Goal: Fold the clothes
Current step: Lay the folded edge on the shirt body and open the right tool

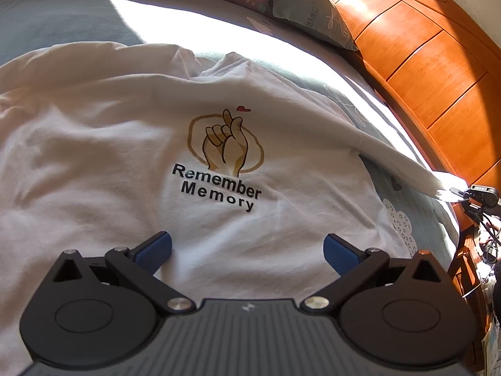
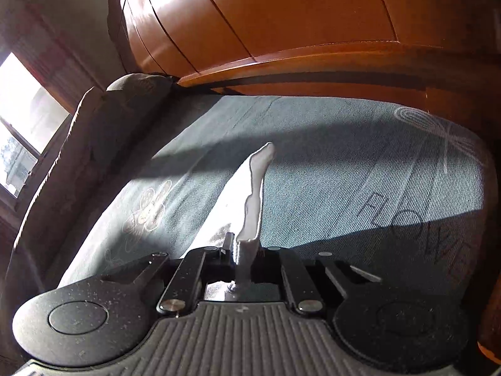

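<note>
Right gripper (image 2: pixel 242 250) angled down, fingers clamped on white T-shirt (image 1: pixel 125 156) sleeve; left gripper (image 1: pixel 247 250) fingers apart above blue-sheeted bed (image 2: pixel 328 163).

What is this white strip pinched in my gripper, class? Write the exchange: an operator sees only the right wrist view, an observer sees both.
Observer: It is a sleeve of a white T-shirt, stretched out sideways.
Operator: How does the shirt lie?
Observer: Spread on the bed, its "Remember Memory" print facing up.
Operator: And the left gripper?
Observer: Open near the print, gripping nothing.
</note>
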Tool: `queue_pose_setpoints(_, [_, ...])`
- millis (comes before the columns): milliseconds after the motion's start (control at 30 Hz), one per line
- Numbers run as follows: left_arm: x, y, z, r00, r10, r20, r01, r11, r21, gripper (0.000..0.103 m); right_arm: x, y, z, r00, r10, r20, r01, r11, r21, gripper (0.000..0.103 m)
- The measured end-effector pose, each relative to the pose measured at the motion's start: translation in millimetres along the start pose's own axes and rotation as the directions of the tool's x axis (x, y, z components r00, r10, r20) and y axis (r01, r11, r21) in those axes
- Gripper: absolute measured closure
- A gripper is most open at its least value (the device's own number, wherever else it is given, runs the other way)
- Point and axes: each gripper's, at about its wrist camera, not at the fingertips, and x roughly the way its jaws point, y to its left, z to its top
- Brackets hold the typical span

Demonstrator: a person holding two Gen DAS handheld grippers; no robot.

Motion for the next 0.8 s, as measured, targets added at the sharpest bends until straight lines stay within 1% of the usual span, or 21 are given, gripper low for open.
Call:
queue_pose_setpoints(67, [0,-1,0,1.000,0.005,0.000,-0.005,1.000,-0.001,0.001,9,7,5,1.000,-0.018,-0.005,0.018,0.999,-0.045,0.093])
queue_pose_setpoints(133, [0,-2,0,1.000,0.011,0.000,-0.011,1.000,-0.002,0.001,15,9,5,0.998,-0.054,-0.015,0.053,0.995,-0.085,0.093])
queue_pose_setpoints(200, [0,-2,0,1.000,0.013,-0.002,-0.013,1.000,0.002,0.001,25,6,2,0.994,-0.104,-0.041,0.101,0.992,-0.081,0.092])
queue_pose_setpoints(233, [0,-2,0,1.000,0.012,-0.003,-0.012,1.000,0.005,0.001,26,3,0,0.989,-0.139,-0.041,0.136,0.988,-0.079,0.087])
queue_pose_setpoints(300, [0,-2,0,1.000,0.009,-0.006,-0.009,1.000,0.009,0.001,27,-4,-5,0.981,-0.193,-0.034,0.191,0.979,-0.069,0.083])
queue_pose_setpoints(400, [0,-2,1,1.000,0.005,-0.007,-0.005,1.000,0.012,0.001,15,-11,-12,0.981,-0.196,-0.009,0.195,0.980,-0.045,0.082])
queue_pose_setpoints(467, [0,-2,1,1.000,0.007,-0.008,-0.007,1.000,0.017,0.001,4,-4,-15,0.986,-0.169,0.005,0.169,0.983,-0.066,0.076])
queue_pose_setpoints(533, [1,-4,1,1.000,0.011,-0.010,-0.011,1.000,0.023,0.001,-8,9,-18,0.990,-0.136,0.023,0.137,0.986,-0.094,0.056])
queue_pose_setpoints(633, [0,-7,3,0.999,0.023,-0.027,-0.022,0.999,0.032,0.001,-21,38,-22,0.998,-0.059,0.028,0.062,0.987,-0.149,0.044])
queue_pose_setpoints(667, [-2,-10,3,0.999,0.025,-0.028,-0.023,0.999,0.043,0.001,-22,51,-24,1.000,-0.025,0.017,0.028,0.984,-0.174,0.042])
queue_pose_setpoints(733, [-7,-17,3,0.999,0.025,-0.028,-0.023,0.997,0.071,0.001,-25,77,-31,0.999,0.046,-0.024,-0.051,0.972,-0.229,0.032])
queue_pose_setpoints(800, [-14,-24,0,1.000,0.018,-0.017,-0.016,0.995,0.103,0.001,-27,105,-45,0.991,0.109,-0.075,-0.127,0.948,-0.293,0.028])
